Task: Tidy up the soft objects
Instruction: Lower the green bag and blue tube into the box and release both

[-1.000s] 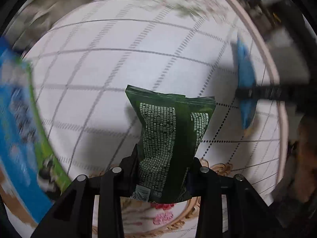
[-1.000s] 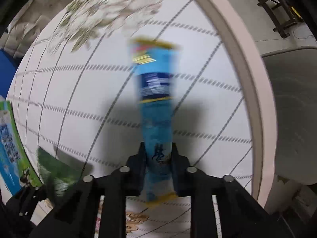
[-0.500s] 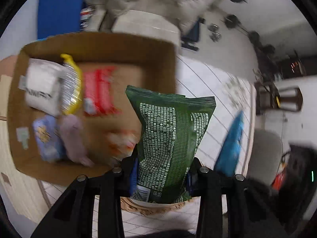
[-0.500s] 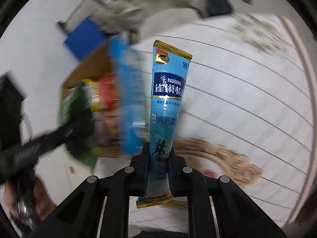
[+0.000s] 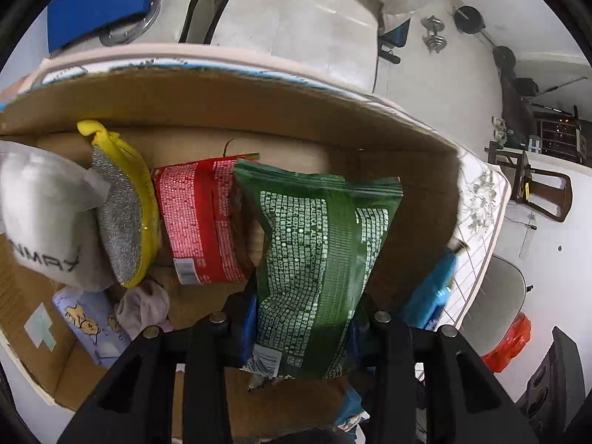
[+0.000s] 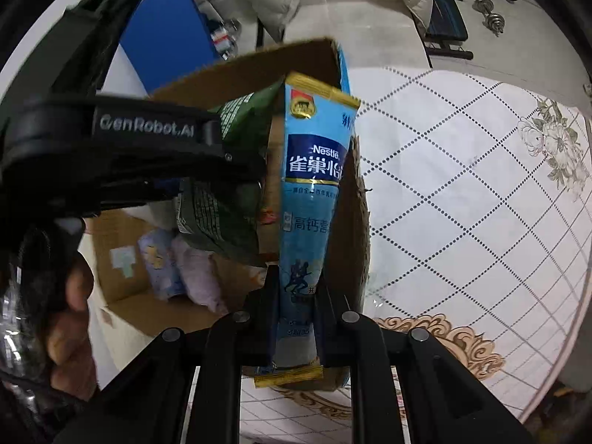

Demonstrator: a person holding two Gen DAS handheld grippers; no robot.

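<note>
Left gripper [image 5: 299, 318] pinching green packet [image 5: 322, 259] by its lower end, held upright over cardboard box [image 5: 222, 107]. Right gripper [image 6: 296, 303] clamped on blue sachet [image 6: 310, 199], upright at box's right wall, above checked tablecloth [image 6: 462, 222]. In box: red packet [image 5: 199, 222], yellow-edged scrubber [image 5: 124, 214], grey pouch [image 5: 44, 222], printed cloth [image 5: 92, 325] near left.

The left gripper [image 5: 299, 318] clamps a green packet [image 5: 322, 259] over the cardboard box [image 5: 229, 107]. Inside lie a red packet [image 5: 196, 218] and a yellow scourer [image 5: 125, 214].
</note>
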